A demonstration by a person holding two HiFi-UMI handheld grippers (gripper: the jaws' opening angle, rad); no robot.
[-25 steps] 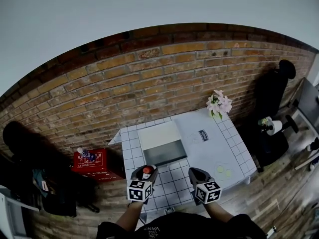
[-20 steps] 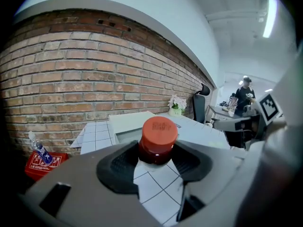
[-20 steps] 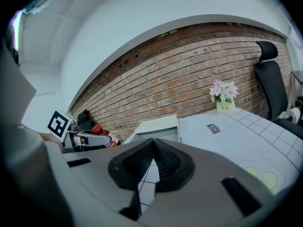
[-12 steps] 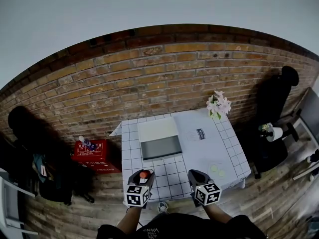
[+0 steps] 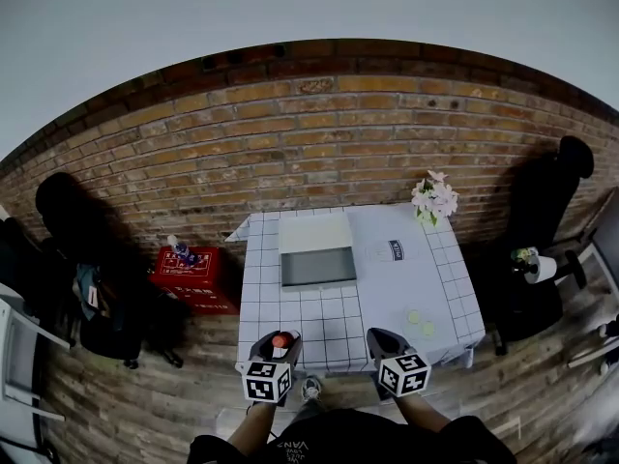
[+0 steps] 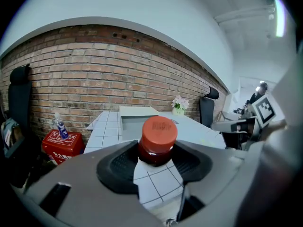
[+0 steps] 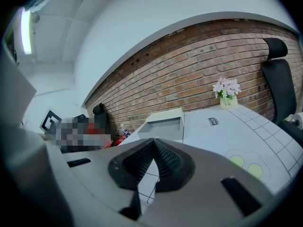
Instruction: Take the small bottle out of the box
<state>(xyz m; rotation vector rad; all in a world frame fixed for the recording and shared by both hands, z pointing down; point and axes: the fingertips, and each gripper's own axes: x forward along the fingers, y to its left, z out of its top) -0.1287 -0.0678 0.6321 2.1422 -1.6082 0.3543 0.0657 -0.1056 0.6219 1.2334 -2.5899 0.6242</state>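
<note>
The small bottle (image 5: 280, 340), dark with a red cap (image 6: 158, 132), sits between the pads of my left gripper (image 5: 279, 342), which is shut on its neck. It hangs just off the near edge of the white gridded table (image 5: 387, 288). The grey open box (image 5: 316, 250) stands at the far side of the table, well ahead of both grippers. In the left gripper view the box (image 6: 136, 119) shows behind the cap. My right gripper (image 5: 380, 340) hovers at the table's near edge, its pads (image 7: 165, 162) meeting at the tips with nothing between them.
A red crate (image 5: 190, 271) with a water bottle on it stands on the wooden floor left of the table. A vase of pink flowers (image 5: 432, 199) occupies the far right corner. Black chairs (image 5: 553, 193) flank the brick wall; two pale green discs (image 5: 420, 322) lie near the front right.
Both grippers have drawn back from the box to the table's near edge, and the table now looks smaller and farther. The bottle stays gripped in the left gripper.
</note>
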